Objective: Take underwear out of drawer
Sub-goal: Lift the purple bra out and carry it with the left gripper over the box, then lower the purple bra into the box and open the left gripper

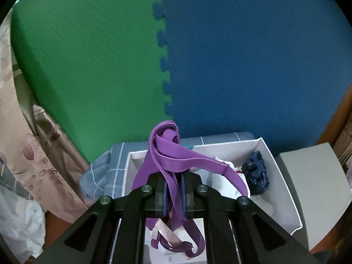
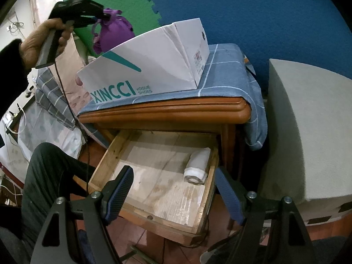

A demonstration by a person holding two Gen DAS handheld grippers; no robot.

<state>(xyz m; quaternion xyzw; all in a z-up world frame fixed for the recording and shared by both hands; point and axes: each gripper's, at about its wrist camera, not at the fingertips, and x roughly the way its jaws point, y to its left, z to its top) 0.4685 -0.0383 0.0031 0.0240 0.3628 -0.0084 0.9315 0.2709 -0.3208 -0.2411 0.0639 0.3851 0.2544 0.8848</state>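
Green (image 1: 88, 55) and blue foam wall tiles (image 1: 253, 55) interlock behind a cloth-draped wooden nightstand (image 2: 176, 110).

From my right wrist view, the white shoebox (image 2: 151, 70) wall hides its whole inside, and the lower part of the purple underwear (image 2: 114, 33) drops behind its far rim. On my left wrist view, the garment's middle vanishes between the left gripper (image 1: 173, 189) pads, and the box's near edge sits behind the gripper frame. The small label print on the box end is too small to read.
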